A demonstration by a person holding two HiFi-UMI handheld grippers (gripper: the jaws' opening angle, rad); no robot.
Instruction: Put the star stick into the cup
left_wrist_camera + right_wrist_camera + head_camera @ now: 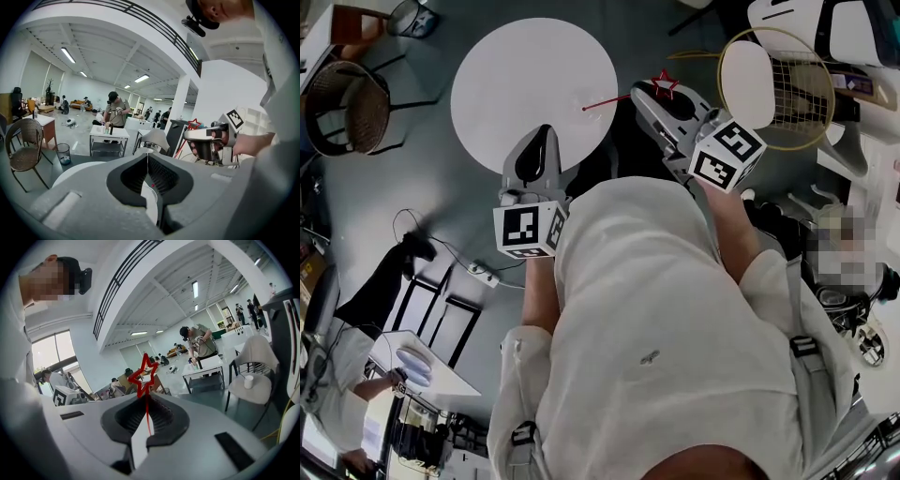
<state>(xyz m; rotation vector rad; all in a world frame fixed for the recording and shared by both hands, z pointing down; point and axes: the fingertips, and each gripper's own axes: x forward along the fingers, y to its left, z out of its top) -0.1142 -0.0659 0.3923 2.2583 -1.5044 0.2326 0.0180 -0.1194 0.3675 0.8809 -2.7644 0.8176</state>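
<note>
1. The right claw was closed on the star stick, with the thin red shaft pinched between its pads.
2. In the right gripper view the open red star stood just above the claw tips. The shaft ran down from it between the pads, nearly upright in that picture.
3. In the head view the star sat at the tip of the right claw. The long axis ran from there to the left and slightly lower in the frame.
4. The bare end of the shaft lay over the right part of the round white worktop, star end uppermost. Whether that end touched the surface could not be told.
5. The left claw was closed with nothing in it, its pads meeting along a thin seam in the left gripper view. It hung over the near edge of the worktop, left of the right claw and apart from the stick.
6. In the right gripper view a white cup stood on the seat of a grey chair, well off to the right.
</note>
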